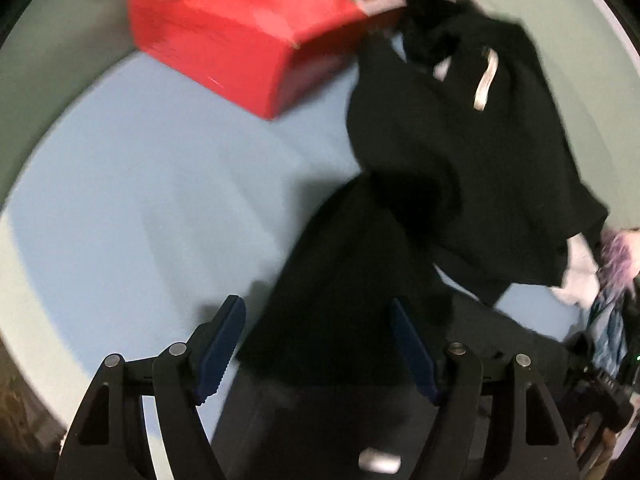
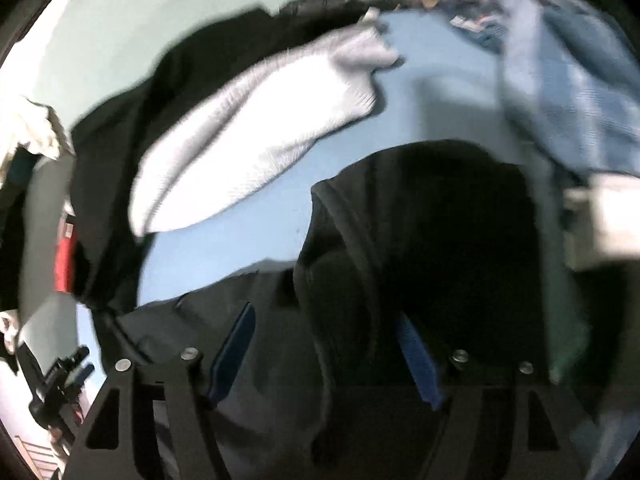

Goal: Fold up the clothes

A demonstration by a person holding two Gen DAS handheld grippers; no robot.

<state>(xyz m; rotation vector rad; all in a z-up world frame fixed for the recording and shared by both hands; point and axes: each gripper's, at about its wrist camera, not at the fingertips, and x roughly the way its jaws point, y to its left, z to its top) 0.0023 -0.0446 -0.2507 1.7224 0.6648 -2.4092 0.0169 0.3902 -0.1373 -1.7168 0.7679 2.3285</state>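
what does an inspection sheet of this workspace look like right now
surface: light blue sheet, partly bare
job's things: black garment sprawled unfolded; white knit, blue denim lying loose
clutter: red box at the far edge, beside the black garment
grippers: left gripper open over black cloth, pads not pressing; right gripper open over black cloth
cables: nothing seen
surroundings: pale green area past the sheet; views blurred
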